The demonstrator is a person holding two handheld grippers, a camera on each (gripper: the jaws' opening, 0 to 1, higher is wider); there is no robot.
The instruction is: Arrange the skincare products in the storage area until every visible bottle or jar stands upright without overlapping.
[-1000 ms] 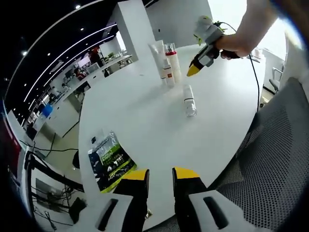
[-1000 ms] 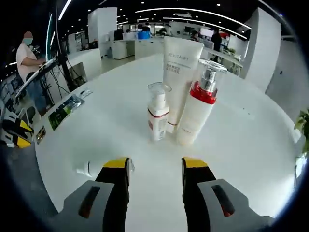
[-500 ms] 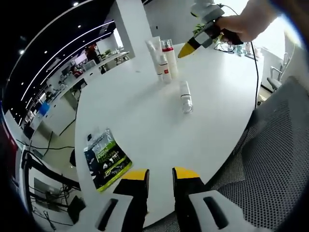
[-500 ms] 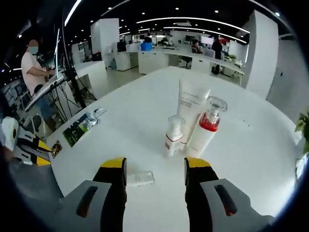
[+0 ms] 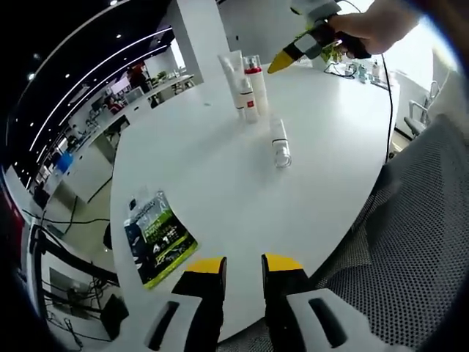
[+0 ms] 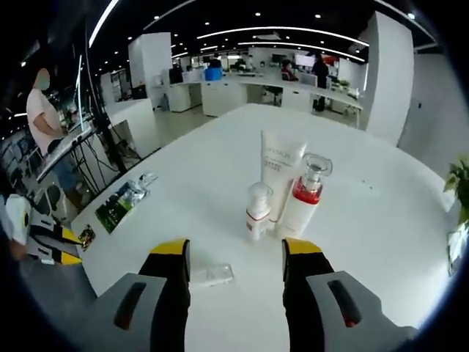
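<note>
Three products stand upright in a tight group on the round white table: a white tube, a pump bottle with a red collar and a small white bottle with a red band. A clear bottle lies on its side nearer me, low between the right jaws, apart from them. My right gripper is open and empty, held above the table. In the left gripper view the same group stands far off, with the lying clear bottle before it. My left gripper hovers at the table's near edge, open with a narrow gap.
A green printed packet lies on the table's left side. A mesh chair stands by the table's right edge. The right gripper hangs above the bottles, held by a hand. A person stands at a far desk.
The right gripper has pulled back and up from the standing group, so the bottles look smaller and the lying bottle came into view. The left view backed off slightly.
</note>
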